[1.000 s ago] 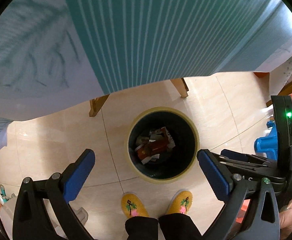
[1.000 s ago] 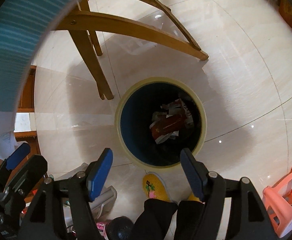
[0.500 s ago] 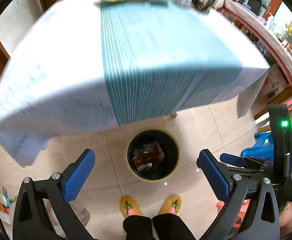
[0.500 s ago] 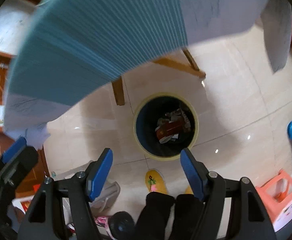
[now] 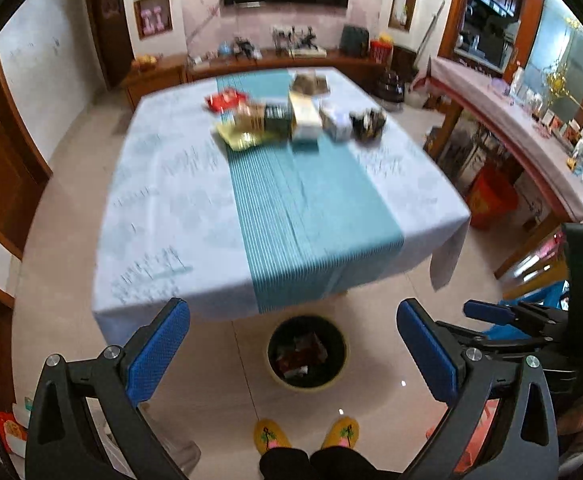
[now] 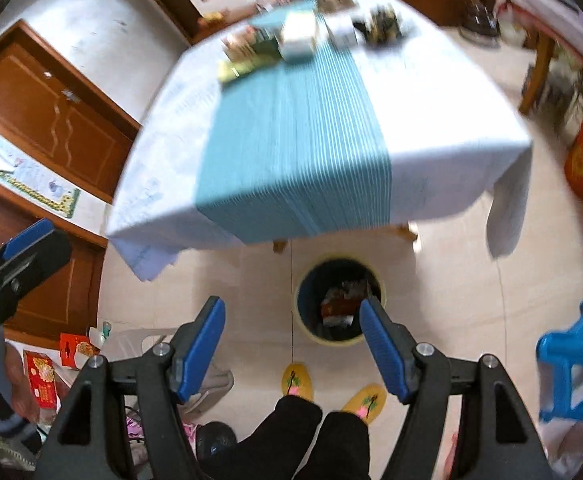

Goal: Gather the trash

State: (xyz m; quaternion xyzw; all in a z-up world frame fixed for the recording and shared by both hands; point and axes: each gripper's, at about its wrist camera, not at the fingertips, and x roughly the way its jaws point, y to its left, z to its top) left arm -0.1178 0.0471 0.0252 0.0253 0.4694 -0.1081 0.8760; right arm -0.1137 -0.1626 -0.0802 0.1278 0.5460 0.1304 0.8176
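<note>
Teal runner (image 5: 315, 216) down the table (image 5: 163, 184); trash pile (image 5: 291, 120) sits at its far end, well apart from both grippers. Bin (image 5: 306, 353) on the floor below the near edge, wrappers already inside. Left gripper (image 5: 291, 354) and right gripper (image 6: 291, 348) both spread wide, nothing between the pads. Next reach: carry forward over the cloth, pick one loose item at the pile's edge, close squarely. Against a second ago, both views have risen from the bin to show the whole tabletop.
</note>
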